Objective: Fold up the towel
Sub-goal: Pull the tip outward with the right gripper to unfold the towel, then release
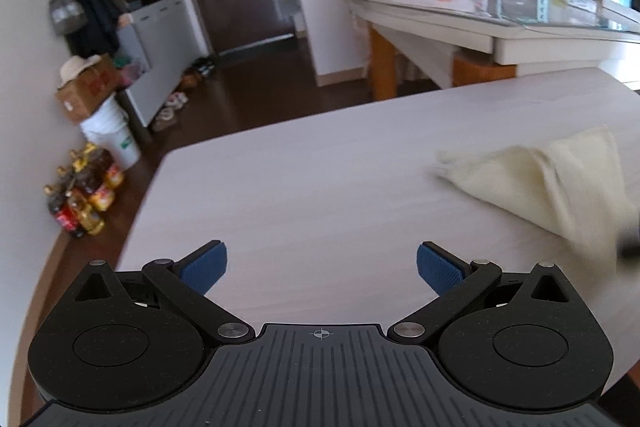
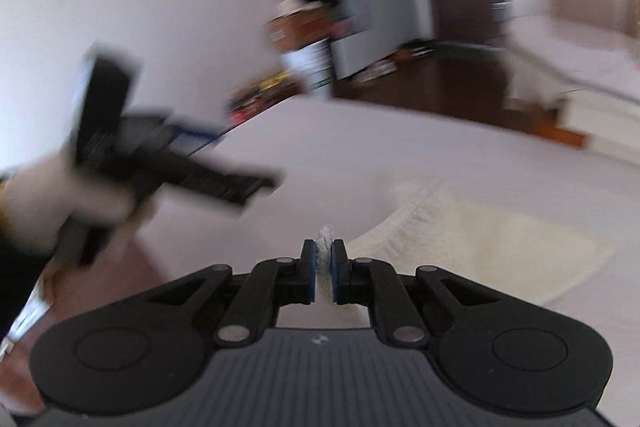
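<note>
A cream towel lies on the pale wooden table at the right of the left wrist view, partly lifted and blurred. My left gripper is open and empty, over bare table, apart from the towel. In the right wrist view my right gripper is shut on a corner of the towel, a tuft of cloth showing between the pads. The rest of the towel spreads to the right on the table. The left gripper shows blurred at the left, held by a hand.
A glass-topped dining table with an oven, a blue thermos and a chair stands beyond. Bottles, a bucket and a box sit on the dark floor at the left by grey cabinets. The table's left edge is near.
</note>
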### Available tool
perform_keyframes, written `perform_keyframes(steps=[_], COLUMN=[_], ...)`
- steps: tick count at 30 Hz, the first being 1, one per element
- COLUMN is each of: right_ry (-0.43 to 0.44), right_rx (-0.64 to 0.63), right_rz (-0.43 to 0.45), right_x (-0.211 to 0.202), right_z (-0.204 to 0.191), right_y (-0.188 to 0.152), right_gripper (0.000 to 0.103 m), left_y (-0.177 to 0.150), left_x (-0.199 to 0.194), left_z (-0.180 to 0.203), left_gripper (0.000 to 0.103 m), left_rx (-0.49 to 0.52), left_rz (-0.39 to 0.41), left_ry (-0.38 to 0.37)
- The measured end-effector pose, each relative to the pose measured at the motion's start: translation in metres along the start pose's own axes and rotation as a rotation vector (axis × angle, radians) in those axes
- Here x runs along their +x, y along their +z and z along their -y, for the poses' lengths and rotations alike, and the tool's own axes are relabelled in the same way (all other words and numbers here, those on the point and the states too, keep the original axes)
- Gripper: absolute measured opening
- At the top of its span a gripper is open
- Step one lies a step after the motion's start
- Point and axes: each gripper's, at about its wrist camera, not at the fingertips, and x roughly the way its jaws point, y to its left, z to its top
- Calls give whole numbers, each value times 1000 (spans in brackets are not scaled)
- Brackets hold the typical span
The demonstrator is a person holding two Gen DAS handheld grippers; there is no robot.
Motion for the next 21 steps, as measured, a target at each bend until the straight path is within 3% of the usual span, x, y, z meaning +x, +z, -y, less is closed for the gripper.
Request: perform_keyframes(steps=[6,9,10,14,17,21], right_ry=[101,108,110,86,57,-7], right_rx=[-61,-94,-97,-91,-60,16], right_rz=[-73,-91,-88,-52,-19,26], right_x=[37,44,42,25,16,5], right_z=[-35,-42,-41,-31,-20,6], right_y=[-9,-7,-6,-1,1,5], right_gripper=[10,28,30,30,42,42], left_y=[1,1,3,11,19,36], left_x=[1,7,9,21,34,53], left_z=[-7,-5,-4,1,6,16], left_gripper=[103,103,103,103,103,103], left_rx=[19,31,36,59,63,74], left_rz=[1,-3,-3,0,-6,-12], left_ry=[-2,-19,-28,-80,-119,-188])
